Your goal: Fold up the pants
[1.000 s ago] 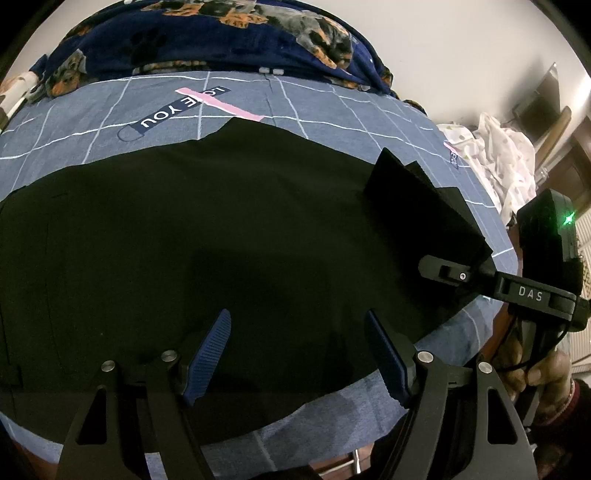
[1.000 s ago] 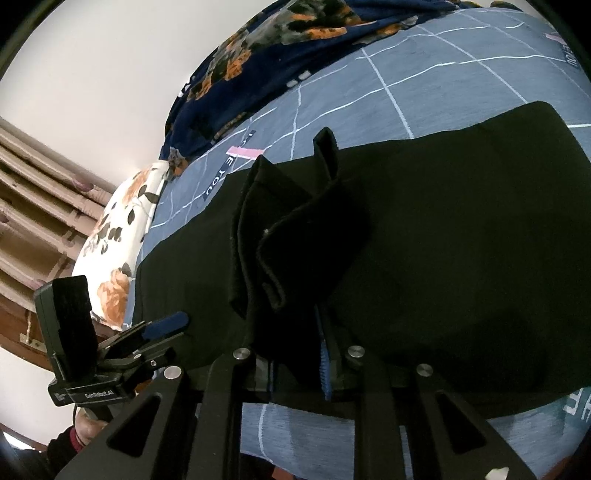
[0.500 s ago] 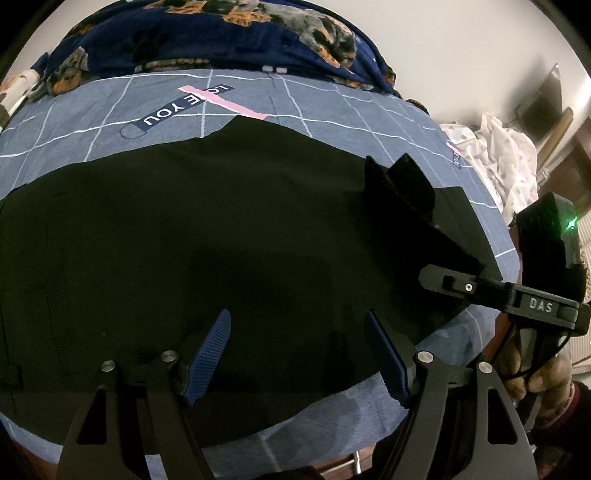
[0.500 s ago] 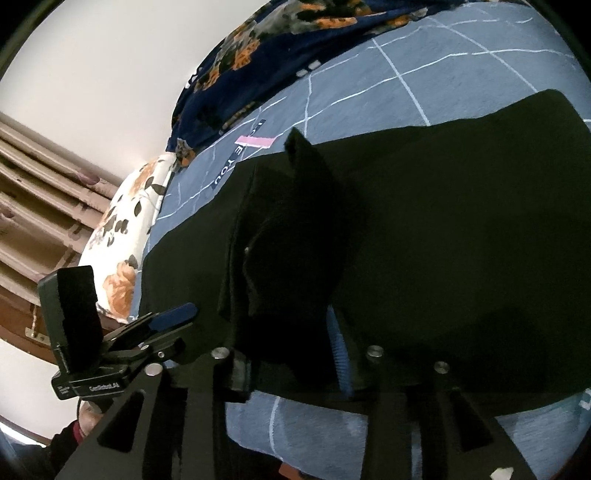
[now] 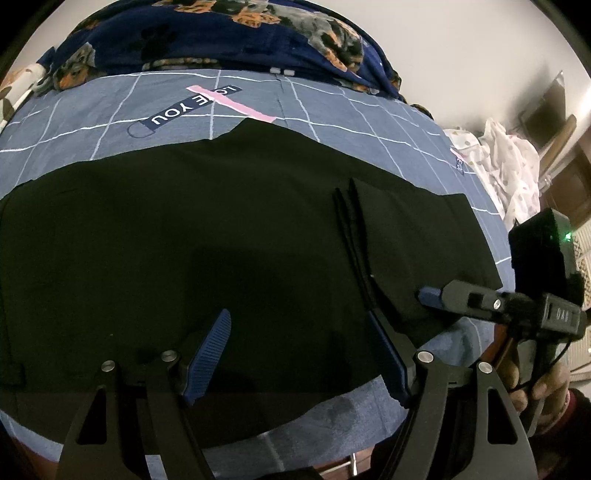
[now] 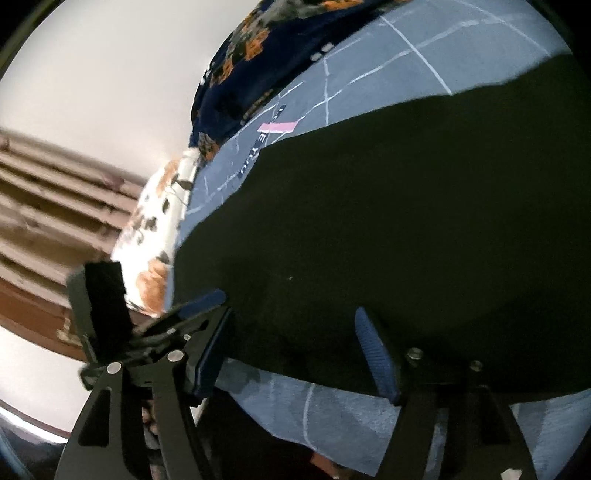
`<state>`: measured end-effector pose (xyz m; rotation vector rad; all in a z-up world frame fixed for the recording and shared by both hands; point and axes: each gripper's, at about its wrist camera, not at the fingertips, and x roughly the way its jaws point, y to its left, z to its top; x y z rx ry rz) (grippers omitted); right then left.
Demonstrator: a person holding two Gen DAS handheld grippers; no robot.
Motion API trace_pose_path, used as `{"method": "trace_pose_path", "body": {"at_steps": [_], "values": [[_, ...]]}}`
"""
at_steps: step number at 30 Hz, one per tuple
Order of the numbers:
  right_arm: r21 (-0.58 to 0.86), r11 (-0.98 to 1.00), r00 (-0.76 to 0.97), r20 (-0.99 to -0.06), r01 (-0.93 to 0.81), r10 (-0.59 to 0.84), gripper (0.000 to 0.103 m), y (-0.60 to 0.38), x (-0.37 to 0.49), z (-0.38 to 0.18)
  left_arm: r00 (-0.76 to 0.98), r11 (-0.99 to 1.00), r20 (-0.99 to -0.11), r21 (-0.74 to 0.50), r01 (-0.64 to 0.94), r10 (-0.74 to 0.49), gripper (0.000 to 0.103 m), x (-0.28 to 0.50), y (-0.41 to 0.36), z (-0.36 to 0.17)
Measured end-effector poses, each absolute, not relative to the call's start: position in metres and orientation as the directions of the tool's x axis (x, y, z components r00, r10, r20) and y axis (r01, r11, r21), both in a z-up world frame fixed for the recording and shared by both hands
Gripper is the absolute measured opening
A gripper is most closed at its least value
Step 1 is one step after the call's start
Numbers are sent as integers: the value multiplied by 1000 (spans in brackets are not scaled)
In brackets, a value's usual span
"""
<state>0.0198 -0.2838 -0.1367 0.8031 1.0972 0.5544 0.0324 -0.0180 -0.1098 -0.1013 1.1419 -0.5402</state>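
step: fold pants (image 5: pixel 221 229) on bed (image 5: pixel 332 122) | left hand-held gripper (image 5: pixel 299 354) wide, empty | right hand-held gripper (image 6: pixel 295 354) wide, empty | tip: pinch both layers at the pants' turned-over end, lift level

Black pants (image 5: pixel 184 240) are lying flat across the bed (image 5: pixel 332 122), leaving open air above them — both claws are hanging spread over the near edge. A folded flap (image 5: pixel 413 236) is raising a low ridge on the right, the right claw (image 5: pixel 430 295) touching it. A heaped blanket (image 5: pixel 221 33) is walling off the far side — white laundry (image 5: pixel 506 162) crowding the right end.
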Motion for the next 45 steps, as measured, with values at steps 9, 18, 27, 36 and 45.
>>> {"method": "trace_pose_path", "body": {"at_steps": [9,18,27,36,45], "values": [[878,475,367,-461,57,808,65,-296,18,-149,305,867,-835,-344,359,-458,75,32,-18,-109],[876,480,381,-457,39,803,65,-296,18,-148,336,874,-842,-280,397,-422,75,24,-28,-104],[875,484,393,-455,31,799,65,-295,17,-147,366,876,-849,-206,437,-382,75,18,-37,-100],[870,493,411,-453,12,791,65,-297,16,-147,383,876,-853,-160,455,-355,75,16,-40,-99],[868,496,427,-447,-4,786,65,-296,14,-147,339,813,-809,-265,518,-479,75,11,-57,-86]]}}
